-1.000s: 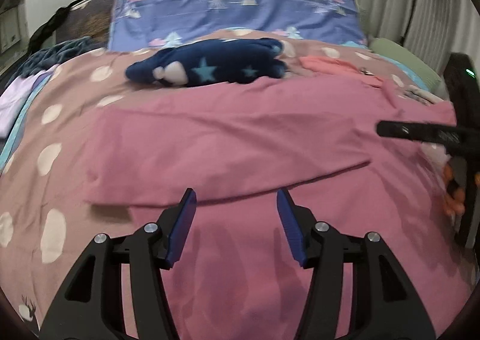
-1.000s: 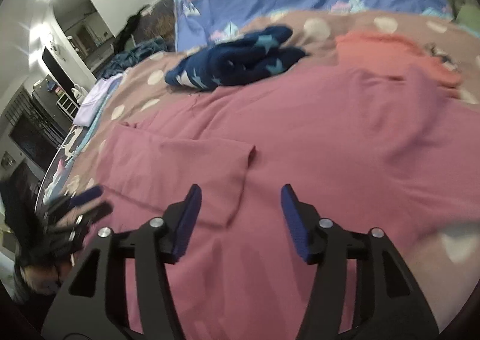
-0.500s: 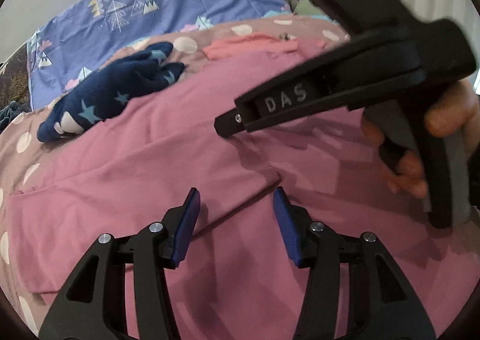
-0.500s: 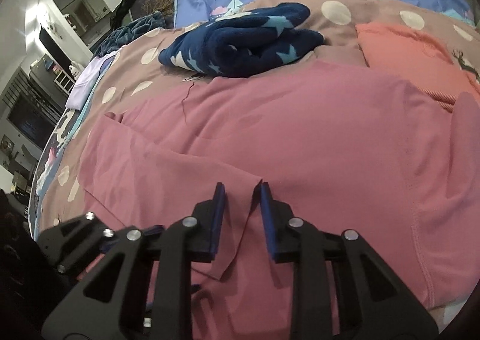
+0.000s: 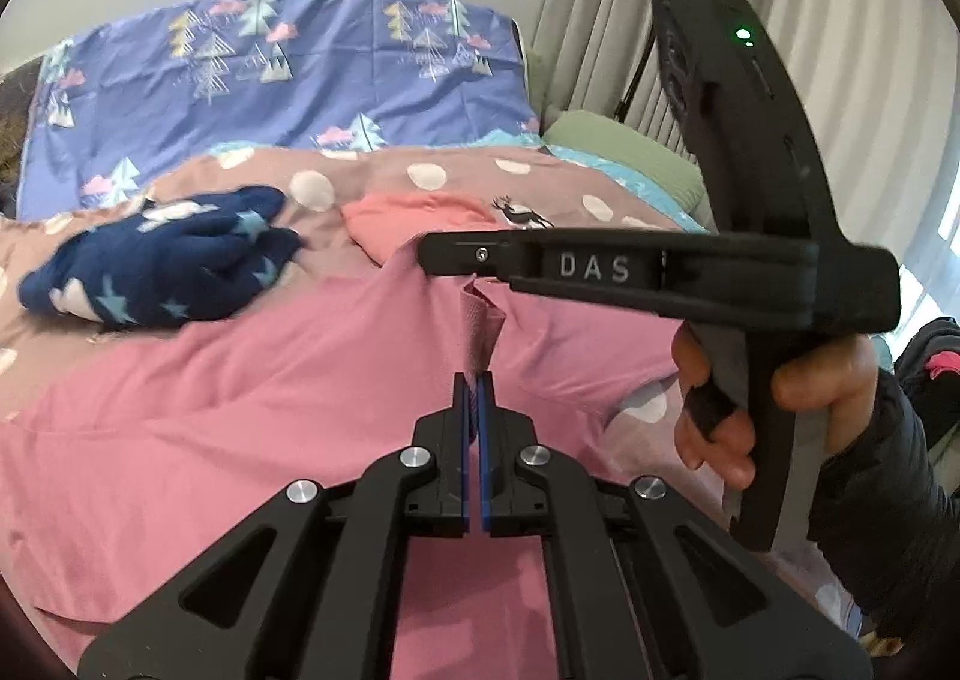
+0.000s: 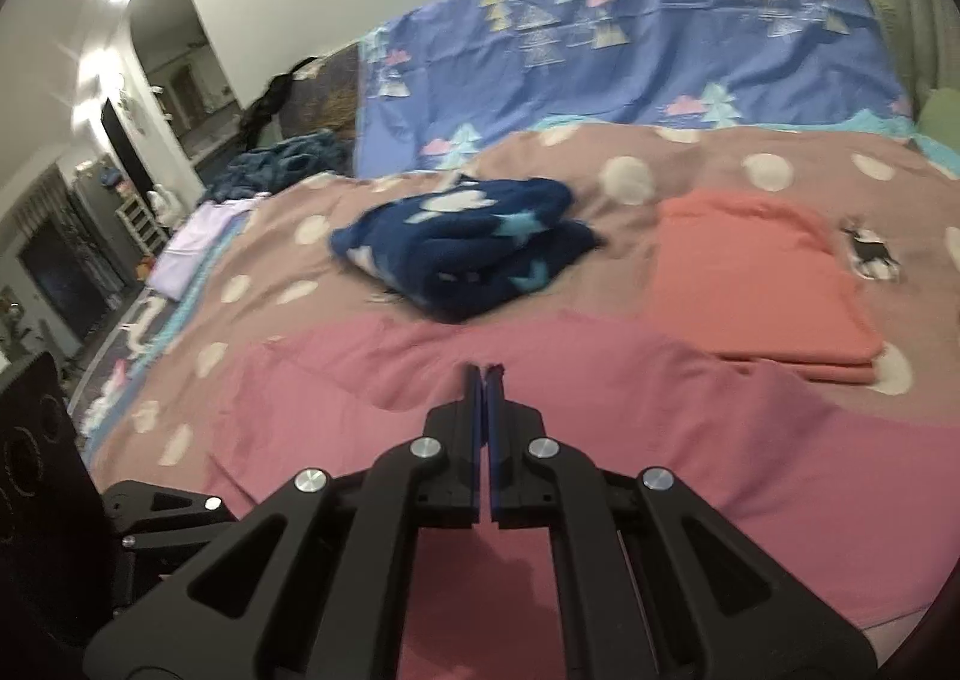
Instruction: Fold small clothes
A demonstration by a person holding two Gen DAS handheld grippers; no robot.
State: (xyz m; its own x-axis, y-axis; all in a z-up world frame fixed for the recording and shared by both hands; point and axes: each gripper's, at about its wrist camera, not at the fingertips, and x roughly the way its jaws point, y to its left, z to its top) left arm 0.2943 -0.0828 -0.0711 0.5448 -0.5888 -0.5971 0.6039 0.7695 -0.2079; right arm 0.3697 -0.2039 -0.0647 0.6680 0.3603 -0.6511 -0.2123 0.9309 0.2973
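Now both grippers, left [image 5: 473, 380] and right [image 6: 485, 374], have just closed tight on the pink garment [image 5: 240, 410]; navy bundle [image 5: 156, 272] lies at ten o'clock.

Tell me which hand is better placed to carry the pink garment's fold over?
Right, probably. Both tools have just closed on the pink garment; the right tool pinches its raised far peak, the left tool holds lower, nearer fabric.

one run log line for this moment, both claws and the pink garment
left claw: shut on pink garment | right claw: shut on pink garment | fabric: lifted at pinch
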